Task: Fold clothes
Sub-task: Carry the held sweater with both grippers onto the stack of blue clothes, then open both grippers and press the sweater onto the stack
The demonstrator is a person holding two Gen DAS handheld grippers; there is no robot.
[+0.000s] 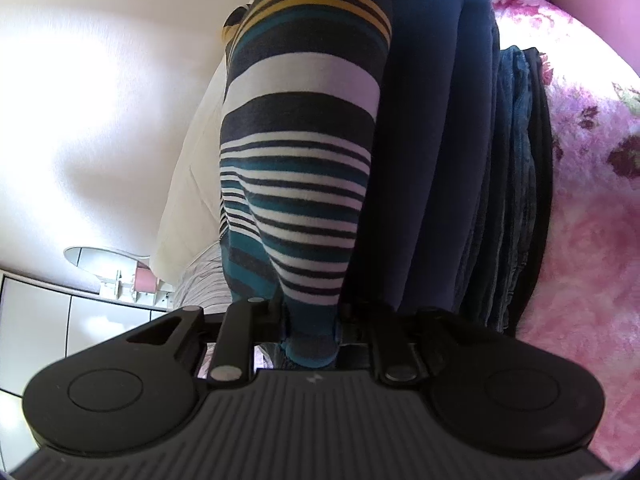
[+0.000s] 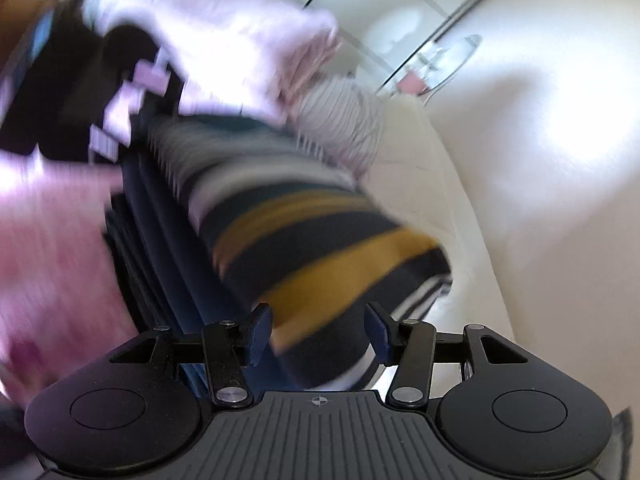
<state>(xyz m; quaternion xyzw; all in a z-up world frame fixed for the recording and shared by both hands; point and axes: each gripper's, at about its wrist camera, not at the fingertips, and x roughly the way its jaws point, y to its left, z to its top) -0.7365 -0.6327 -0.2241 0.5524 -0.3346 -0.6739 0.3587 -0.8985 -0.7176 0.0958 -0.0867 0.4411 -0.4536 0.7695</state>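
Observation:
A folded striped garment (image 1: 304,152), with navy, white, teal and mustard bands, lies on top of a stack of folded dark blue clothes (image 1: 452,160). My left gripper (image 1: 310,332) is shut on the near end of the striped garment. In the blurred right wrist view the same striped garment (image 2: 320,236) reaches between the fingers of my right gripper (image 2: 318,334). The jaws stand apart on either side of the cloth, so the right gripper is open.
The stack rests on a pink flowered blanket (image 1: 592,200). A cream headboard or wall (image 1: 188,184) is beside the stack. A white cabinet (image 1: 60,312) and a small mirror (image 1: 108,258) stand beyond. Light pink clothes (image 2: 224,32) lie further back.

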